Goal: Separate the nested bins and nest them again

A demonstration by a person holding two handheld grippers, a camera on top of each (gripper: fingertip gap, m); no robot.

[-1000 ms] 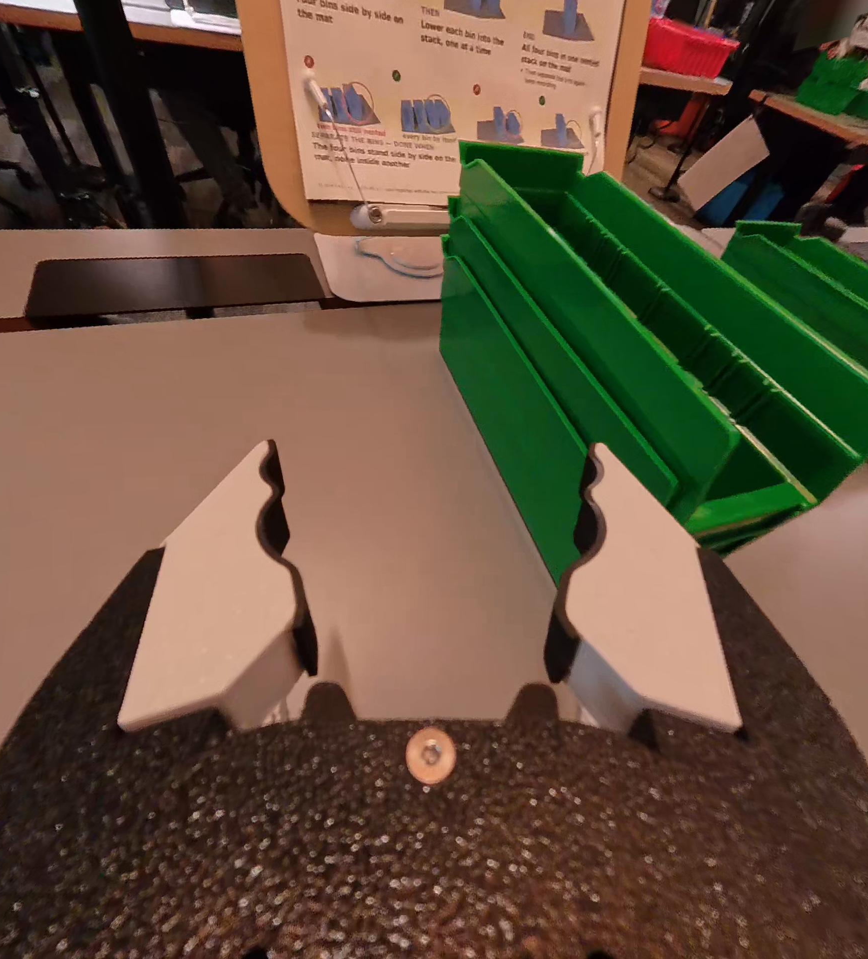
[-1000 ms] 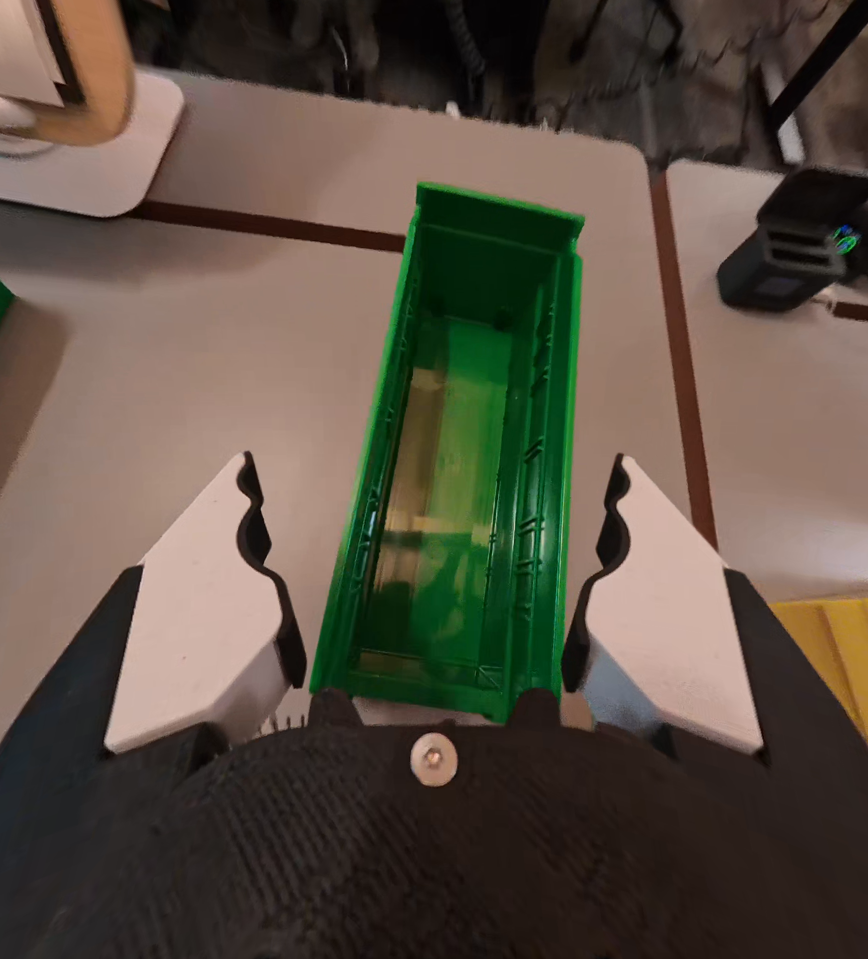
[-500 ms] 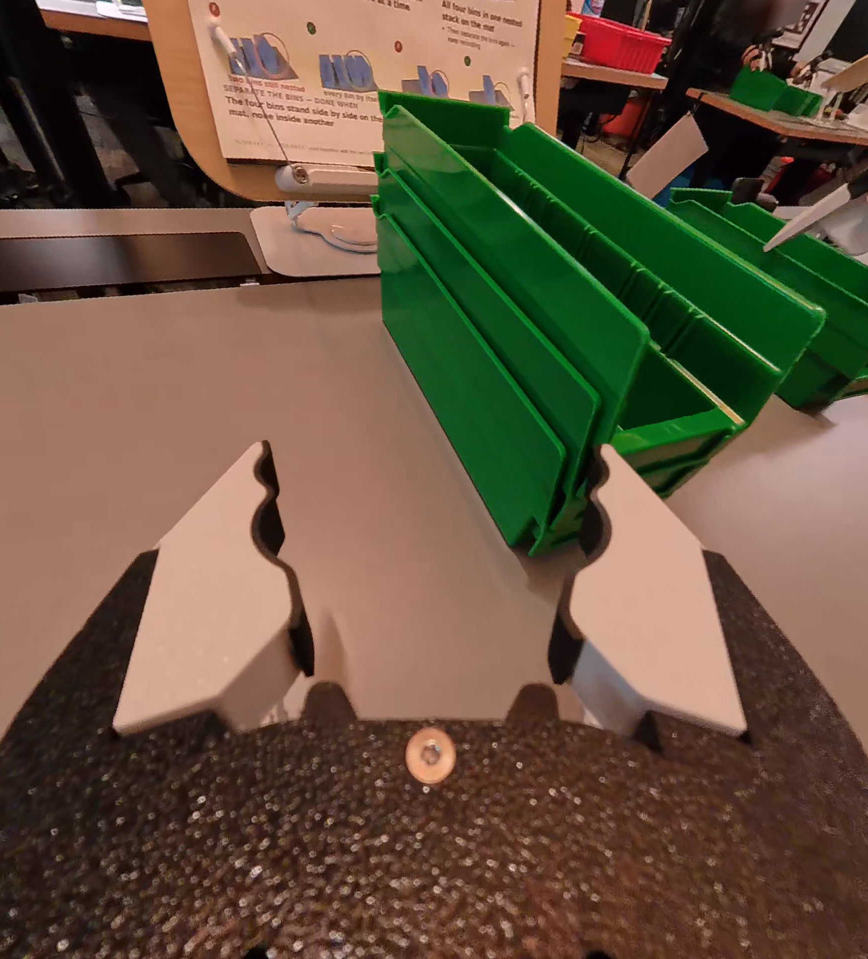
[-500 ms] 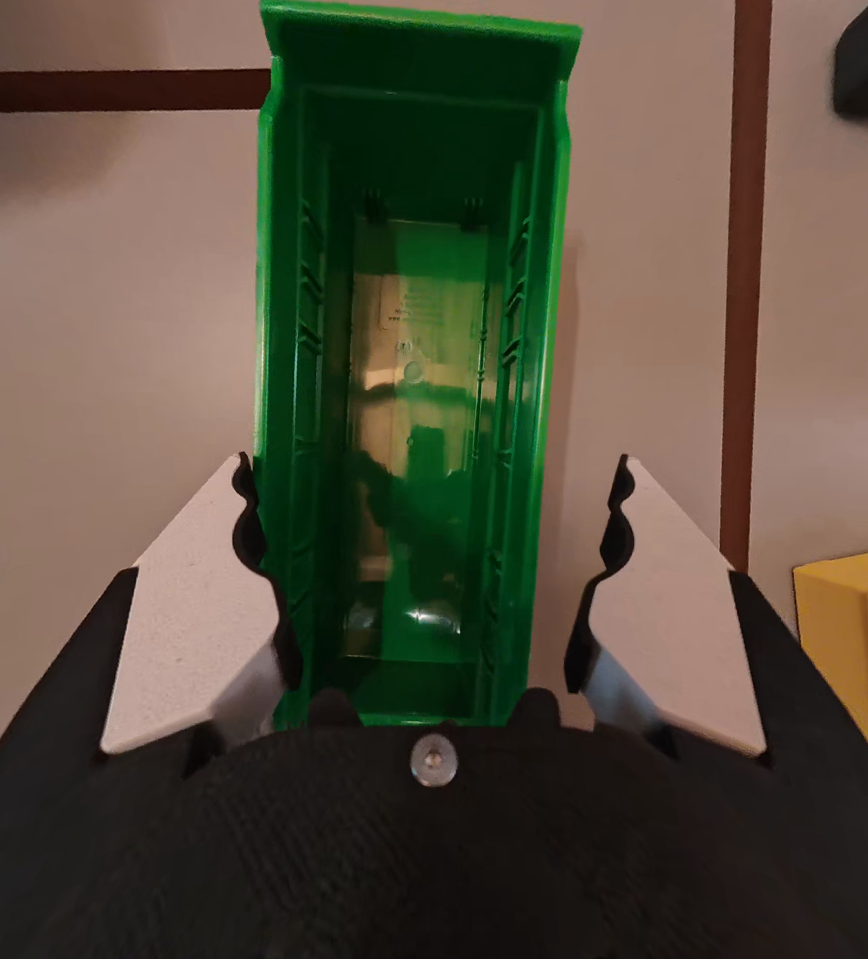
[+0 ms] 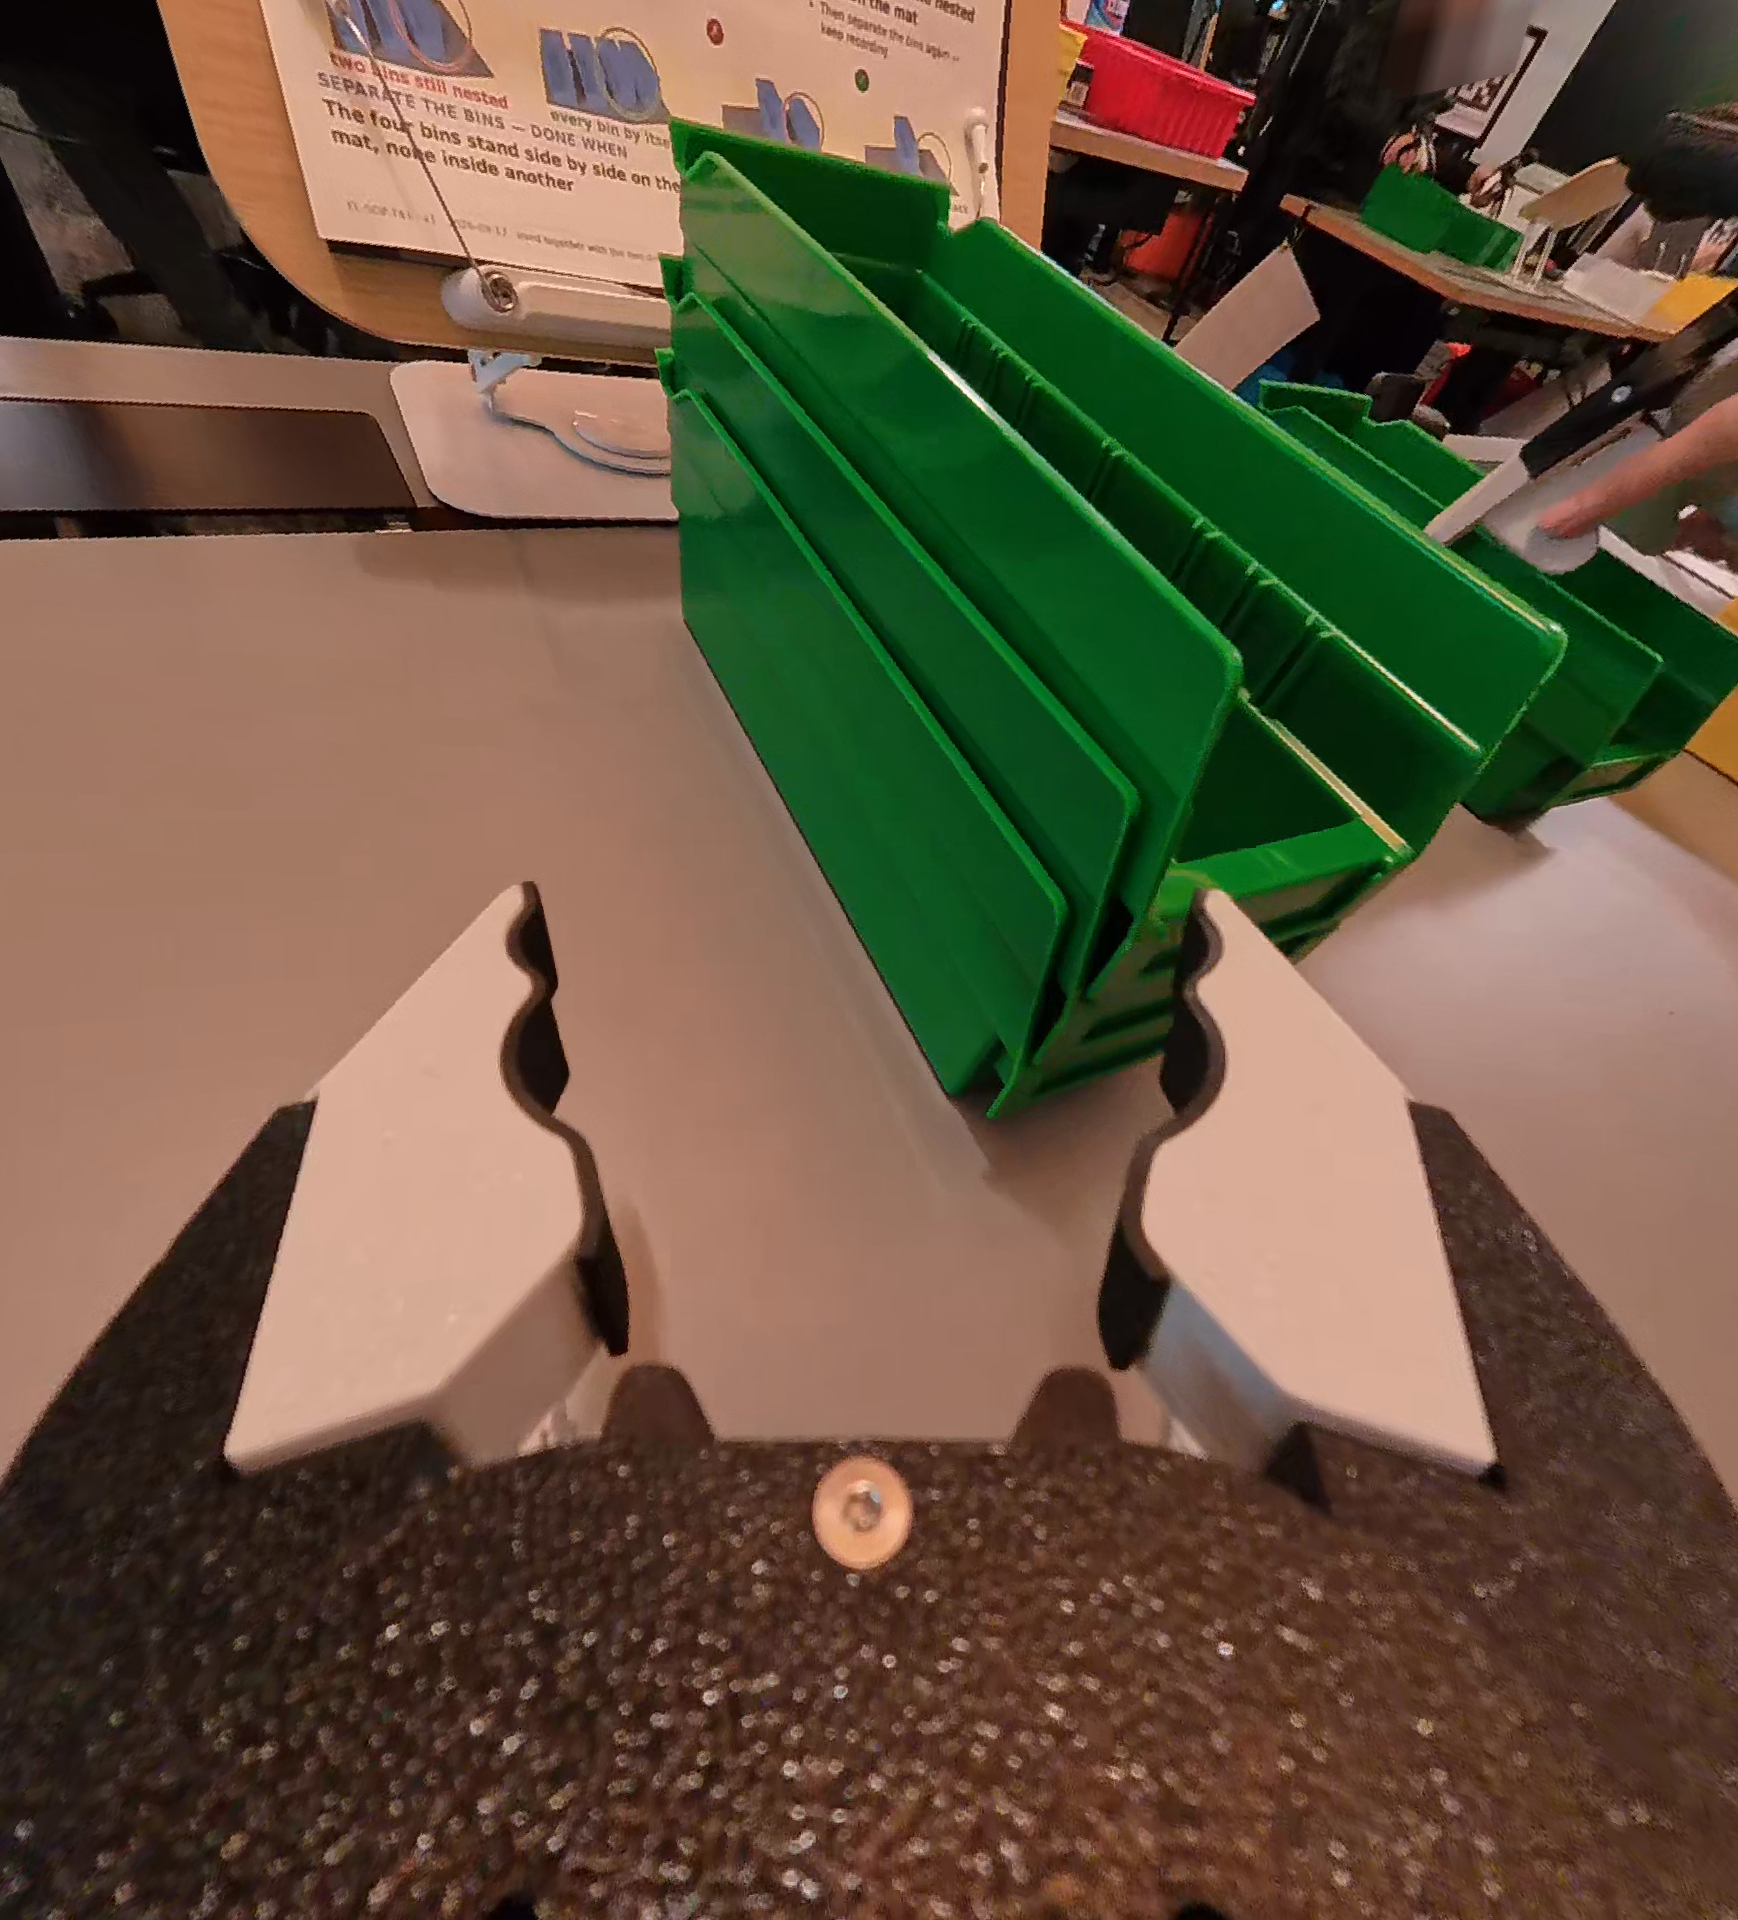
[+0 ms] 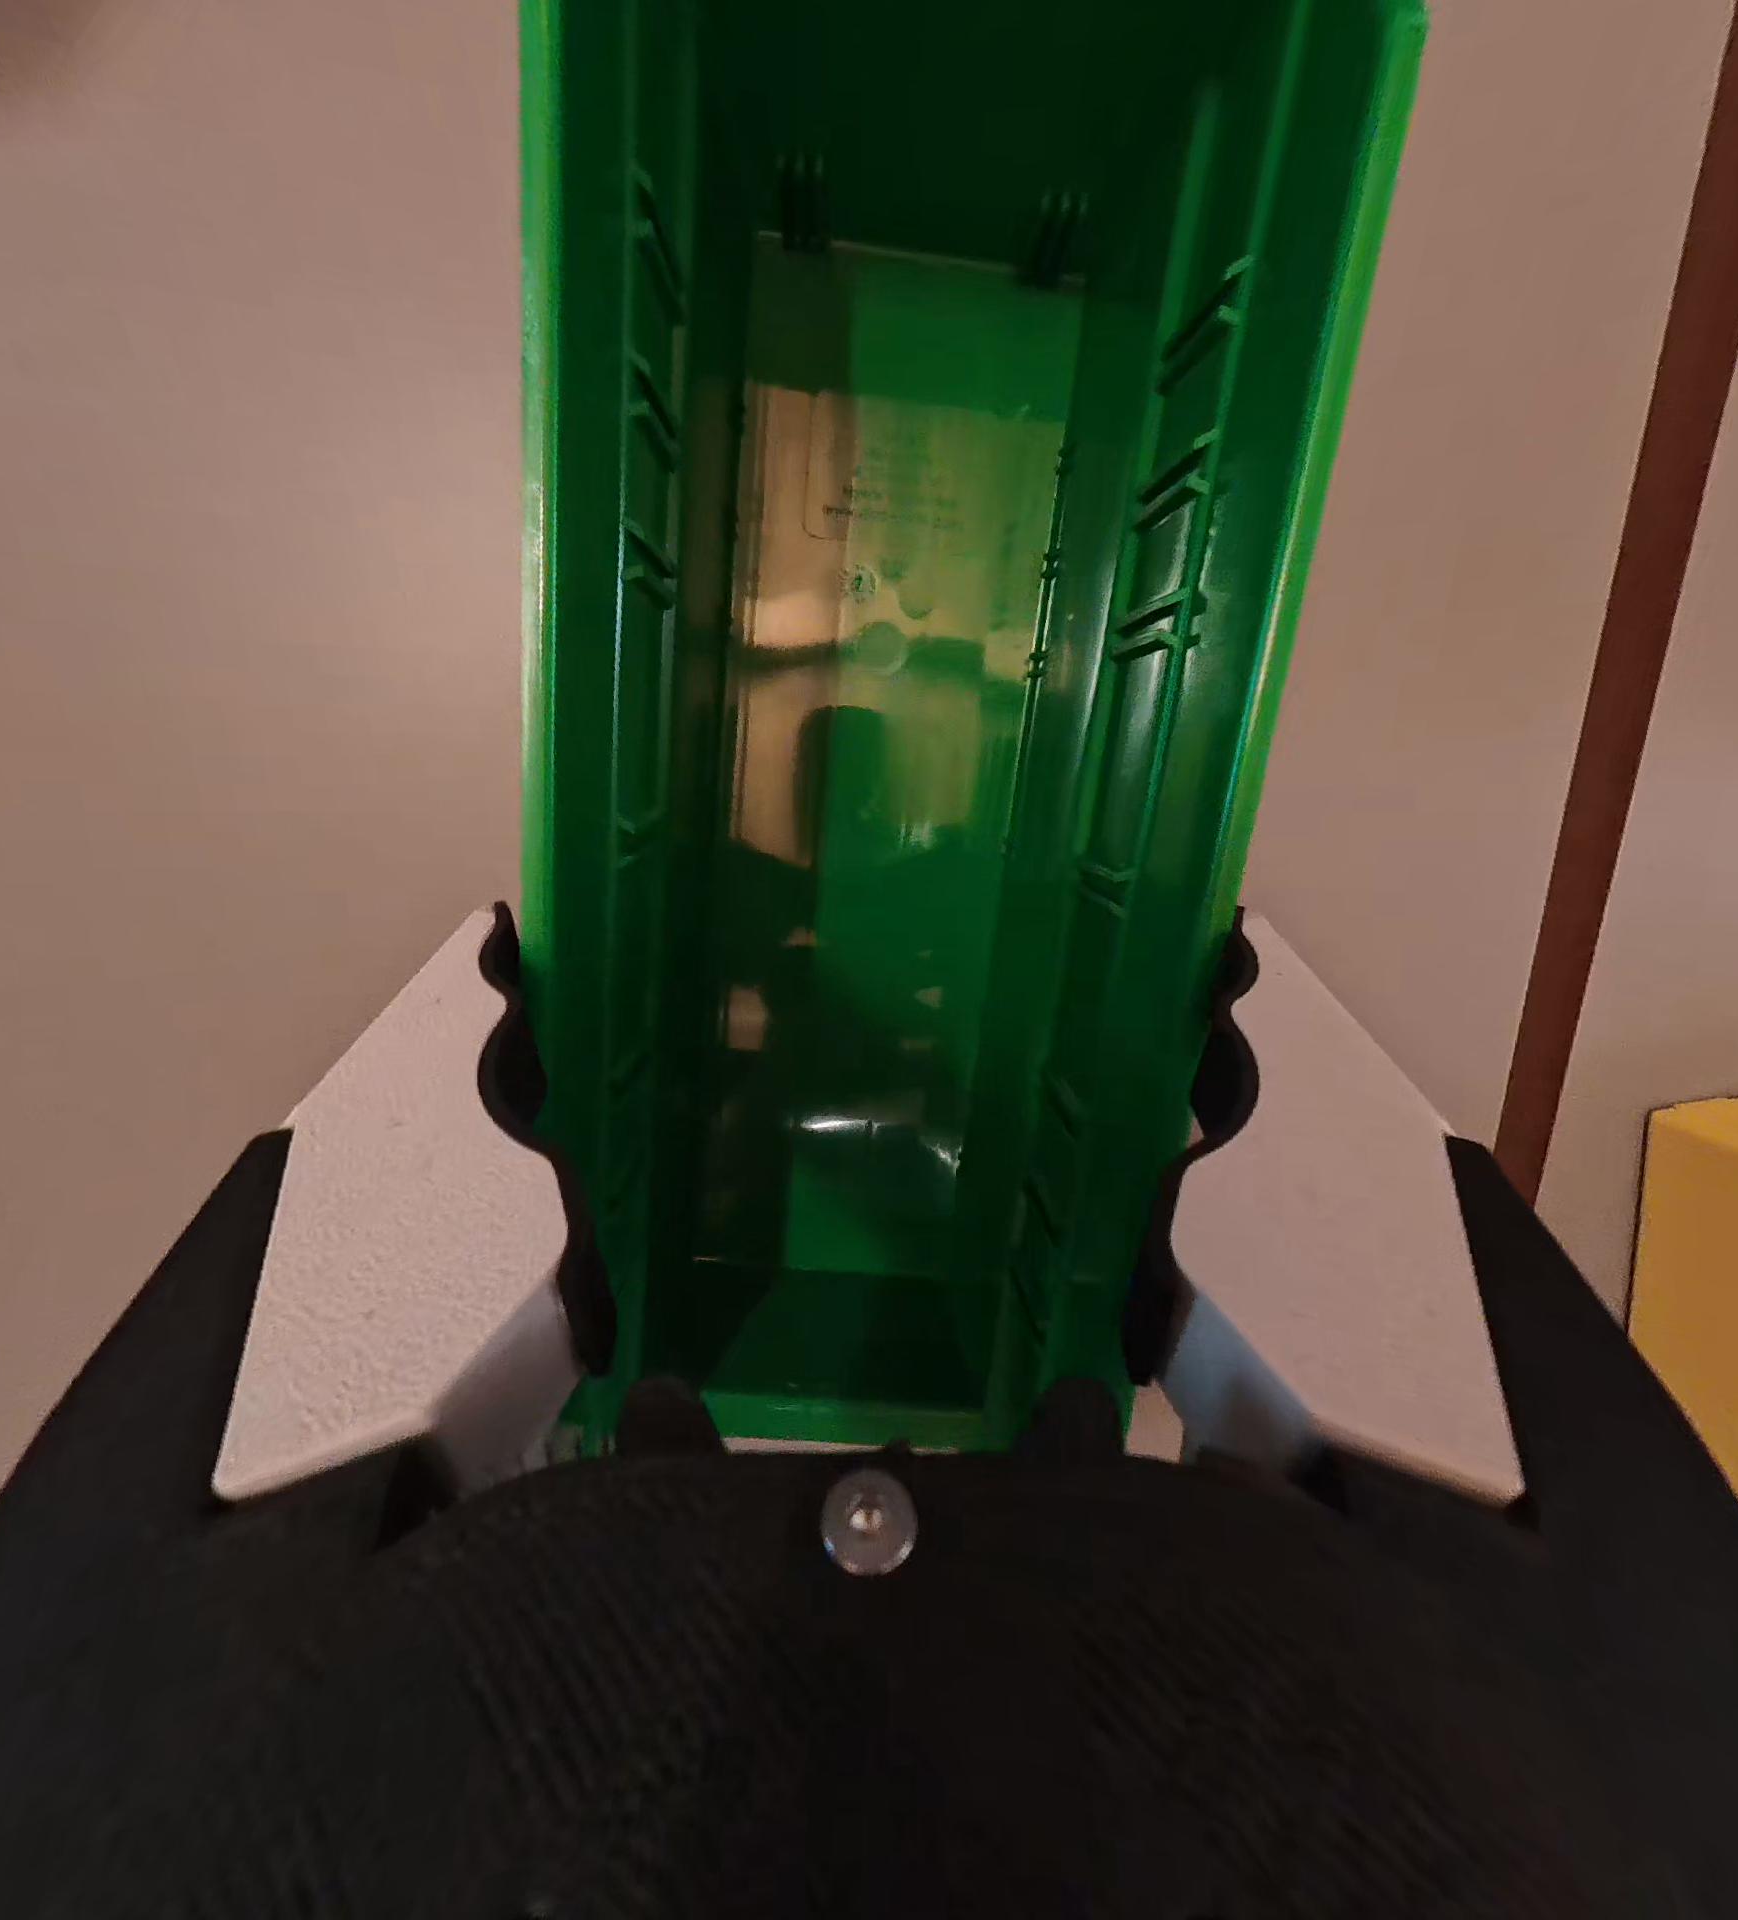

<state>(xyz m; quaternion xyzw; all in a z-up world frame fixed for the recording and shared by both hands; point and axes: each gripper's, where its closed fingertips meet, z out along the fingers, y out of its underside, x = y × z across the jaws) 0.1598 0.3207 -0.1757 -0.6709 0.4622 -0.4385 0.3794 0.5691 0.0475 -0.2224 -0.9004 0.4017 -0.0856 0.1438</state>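
Right gripper (image 6: 870, 1122) straddles single green bin (image 6: 958, 623) from above

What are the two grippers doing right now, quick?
Left gripper: open, holding nothing, beside the nested bins.
Right gripper: closed on the single bin, pads on both walls.

Your left tool (image 5: 860, 1049) has two pale grey wedge-shaped fingers (image 5: 429, 1174) with wavy black pads, set in a speckled, grainy black body with one silver screw (image 5: 862, 1524). Your right tool (image 6: 865, 1132) matches, though its black body is finely ribbed.
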